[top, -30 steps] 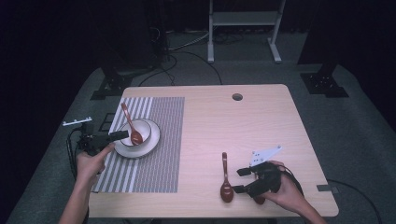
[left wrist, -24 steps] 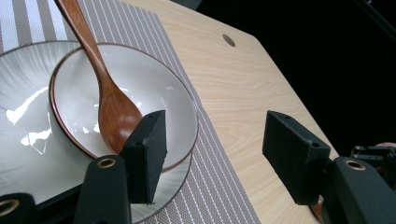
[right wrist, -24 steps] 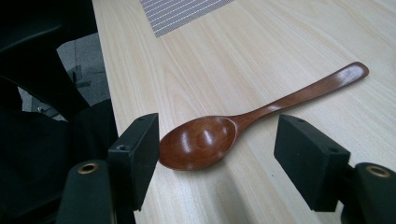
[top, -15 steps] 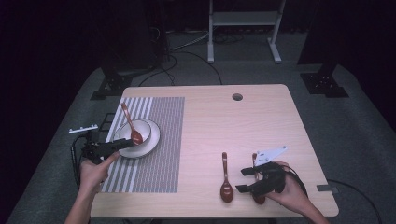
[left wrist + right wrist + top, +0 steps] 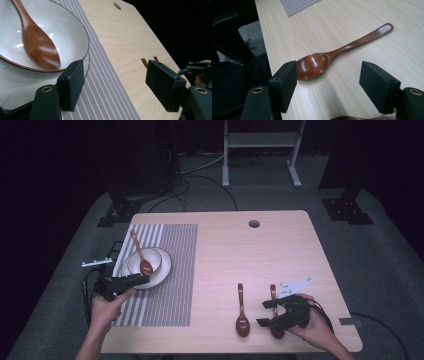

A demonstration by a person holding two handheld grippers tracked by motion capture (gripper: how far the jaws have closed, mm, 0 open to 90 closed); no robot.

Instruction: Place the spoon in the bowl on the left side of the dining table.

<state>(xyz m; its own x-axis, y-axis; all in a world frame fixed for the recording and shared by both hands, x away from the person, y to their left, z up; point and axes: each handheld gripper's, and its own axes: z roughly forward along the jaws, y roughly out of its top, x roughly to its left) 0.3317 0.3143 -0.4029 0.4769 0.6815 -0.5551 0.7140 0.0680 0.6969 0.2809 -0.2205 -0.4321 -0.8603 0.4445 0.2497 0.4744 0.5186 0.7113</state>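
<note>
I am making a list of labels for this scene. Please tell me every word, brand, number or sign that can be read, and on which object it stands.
There is no readable text.
Wooden spoons: plain, no mark.
White bowl: plain, only a brown rim.
Striped placemat: a line pattern, no writing.
Table: bare wood grain with a round hole.
Left gripper and right gripper: black, no label visible.

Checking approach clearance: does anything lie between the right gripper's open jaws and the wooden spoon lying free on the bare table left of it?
Nothing visible does. The right gripper is open, and bare table separates it from the free spoon. A second spoon lies directly under that gripper.
</note>
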